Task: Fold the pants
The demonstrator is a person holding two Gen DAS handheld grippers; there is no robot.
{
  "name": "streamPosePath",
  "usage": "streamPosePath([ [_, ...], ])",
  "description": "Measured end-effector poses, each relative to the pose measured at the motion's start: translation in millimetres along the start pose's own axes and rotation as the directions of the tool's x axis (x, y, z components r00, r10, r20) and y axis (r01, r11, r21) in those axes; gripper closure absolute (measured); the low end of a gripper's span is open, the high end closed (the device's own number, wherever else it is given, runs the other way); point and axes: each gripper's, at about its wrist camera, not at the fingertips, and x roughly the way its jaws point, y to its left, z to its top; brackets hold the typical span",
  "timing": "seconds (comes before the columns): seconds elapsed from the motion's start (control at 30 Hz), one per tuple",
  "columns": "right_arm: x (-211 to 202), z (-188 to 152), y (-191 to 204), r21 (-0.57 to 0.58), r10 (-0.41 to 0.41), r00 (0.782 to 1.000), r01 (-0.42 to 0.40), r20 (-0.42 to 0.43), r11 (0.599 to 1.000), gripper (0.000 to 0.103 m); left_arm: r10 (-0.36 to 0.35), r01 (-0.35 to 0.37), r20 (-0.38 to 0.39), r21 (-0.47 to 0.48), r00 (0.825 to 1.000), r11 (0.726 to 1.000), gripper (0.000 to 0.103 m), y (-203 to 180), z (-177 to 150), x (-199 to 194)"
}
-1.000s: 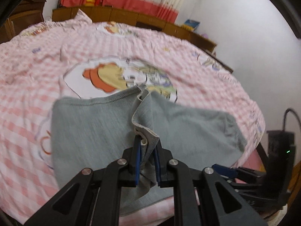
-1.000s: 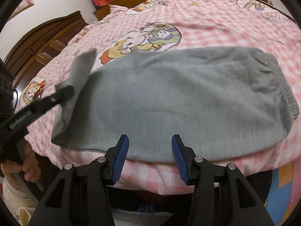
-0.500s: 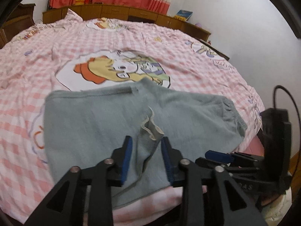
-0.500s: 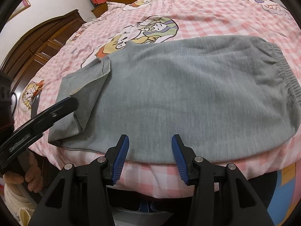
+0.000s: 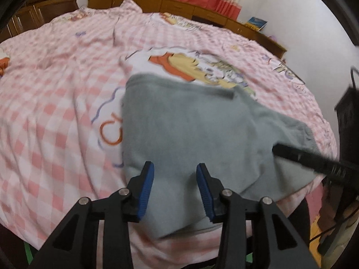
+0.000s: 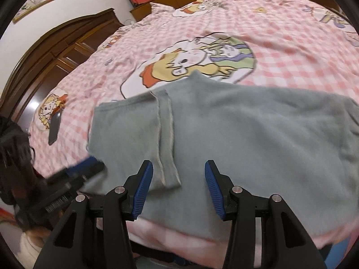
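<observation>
The grey pants point(image 6: 235, 134) lie flat on the bed point(image 6: 280, 44), over its pink checked cover, with the near edge at the bed's edge. The left tool point(image 5: 175, 188) hangs over the near part of the pants, its jaws opening with nothing pinched between them. The right tool point(image 6: 178, 188) stands partly open and empty, just above the near hem; a folded-over flap of cloth with a pale seam lies ahead of its left finger.
</observation>
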Motion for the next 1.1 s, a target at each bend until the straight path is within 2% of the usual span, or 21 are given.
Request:
streamPosePath([
  [0.1, 16.4, 9.2, 5.0, 0.006, 0.018, 0.999, -0.018, -0.026, 1.0, 0.054, -0.012, 0.012, 0.007, 0.004, 1.0, 1.0, 0.062, 2.2, -4.1, 1.0],
  [0.27, 37.0, 21.4, 17.1, -0.037, -0.033, 0.999, 0.032, -0.023, 0.999, 0.054, -0.045, 0.045, 0.018, -0.003, 0.999, 0.999, 0.061, 6.3, -6.5, -4.3],
  [0.4, 43.5, 23.0, 24.1, -0.05, -0.042, 0.999, 0.041, -0.013, 0.998, 0.045, -0.071, 0.072, 0.027, -0.031, 0.997, 0.997, 0.061, 14.2, -6.6, -12.8],
  [0.53, 48.1, 21.1, 37.9, -0.106, -0.062, 0.998, 0.061, -0.006, 0.993, 0.046, -0.072, 0.075, 0.051, -0.056, 0.996, 0.996, 0.061, 23.5, -7.7, -21.5],
  [0.57, 49.1, 20.0, 42.6, -0.128, -0.074, 0.997, 0.073, -0.003, 0.989, 0.047, -0.067, 0.071, 0.061, -0.061, 0.996, 0.996, 0.061, 26.2, -8.2, -23.4],
  [0.63, 51.7, 17.4, 51.6, -0.169, -0.095, 0.995, 0.094, 0.004, 0.981, 0.061, -0.062, 0.066, 0.062, -0.072, 0.996, 0.995, 0.06, 31.3, -9.2, -23.5],
  [0.67, 52.8, 16.0, 55.5, -0.183, -0.112, 0.994, 0.112, 0.011, 0.977, 0.062, -0.055, 0.059, 0.055, -0.087, 0.997, 0.994, 0.06, 35.5, -9.8, -22.1],
  [0.7, 53.2, 14.6, 58.5, -0.191, -0.125, 0.992, 0.127, 0.02, 0.973, 0.068, -0.051, 0.055, 0.051, -0.096, 0.997, 0.994, 0.06, 38.1, -10.2, -21.0],
  [0.73, 51.9, 13.7, 60.3, -0.196, -0.129, 0.991, 0.132, 0.029, 0.972, 0.08, -0.044, 0.049, 0.044, -0.115, 0.998, 0.992, 0.06, 42.7, -11.1, -20.4],
  [0.77, 50.2, 13.8, 61.2, -0.196, -0.133, 0.991, 0.137, 0.035, 0.971, 0.086, -0.044, 0.049, 0.044, -0.126, 0.998, 0.991, 0.06, 44.9, -11.4, -20.7],
  [0.9, 36.9, 18.5, 66.6, -0.186, -0.11, 0.994, 0.113, 0.026, 0.976, 0.092, -0.035, 0.043, 0.058, -0.145, 0.998, 0.988, 0.056, 51.4, -11.8, -25.9],
  [1.0, 14.2, 21.8, 76.4, -0.191, -0.082, 0.994, 0.093, 0.066, 0.977, 0.093, -0.022, 0.032, 0.072, -0.141, 0.997, 0.989, 0.053, 51.4, -10.9, -29.7],
  [1.1, -5.7, 26.4, 88.8, -0.187, -0.087, 0.991, 0.104, 0.099, 0.977, 0.093, -0.014, 0.025, 0.076, -0.146, 0.997, 0.989, 0.052, 50.2, -10.9, -32.9],
])
